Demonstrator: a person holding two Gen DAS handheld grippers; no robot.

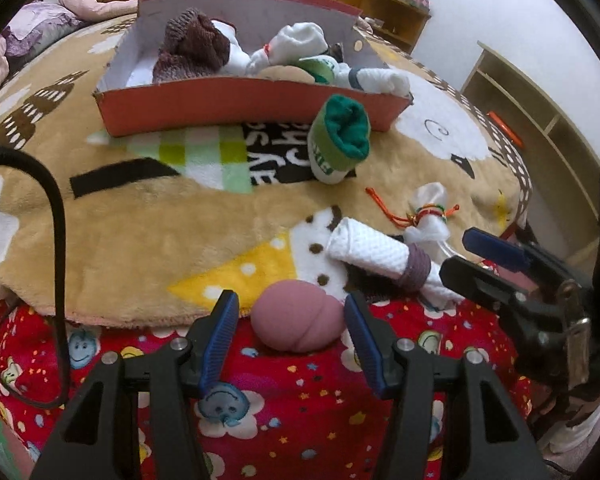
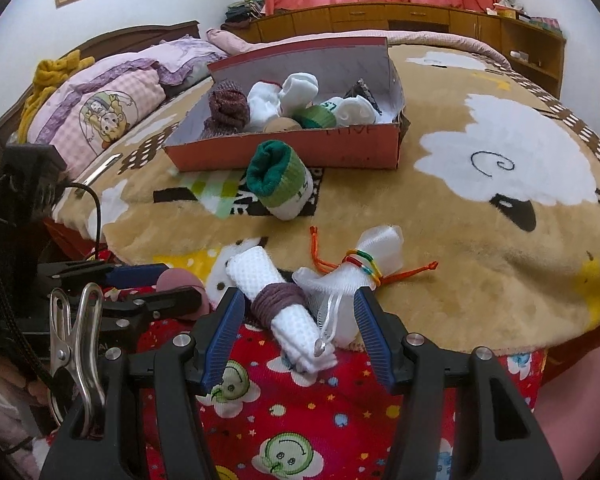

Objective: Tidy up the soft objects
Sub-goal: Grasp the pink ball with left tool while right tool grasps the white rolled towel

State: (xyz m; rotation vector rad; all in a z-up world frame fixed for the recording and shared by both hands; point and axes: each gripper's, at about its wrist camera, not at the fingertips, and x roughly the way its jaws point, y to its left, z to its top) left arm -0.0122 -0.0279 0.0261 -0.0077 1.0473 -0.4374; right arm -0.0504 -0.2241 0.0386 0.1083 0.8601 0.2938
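Observation:
A pink soft ball (image 1: 298, 320) lies at the edge of the tan blanket, on the red sheet. My left gripper (image 1: 290, 298) stands open around it, with a gap at the left pad. A rolled white towel with a purple band (image 2: 278, 308) and a white mesh pouch tied with coloured cords (image 2: 360, 268) lie between the open fingers of my right gripper (image 2: 299, 294), unpressed. A green rolled sock (image 1: 340, 140) stands in front of the red shoebox (image 1: 240, 108), which holds several rolled socks. The right gripper (image 1: 500, 268) shows at right in the left wrist view.
The tan blanket (image 2: 480, 240) covers the bed, with a red patterned sheet (image 2: 320, 420) at its near edge. Pillows (image 2: 100, 112) lie at the back left. A black cable (image 1: 58, 260) hangs at left. A wooden shelf (image 1: 540, 120) stands to the right.

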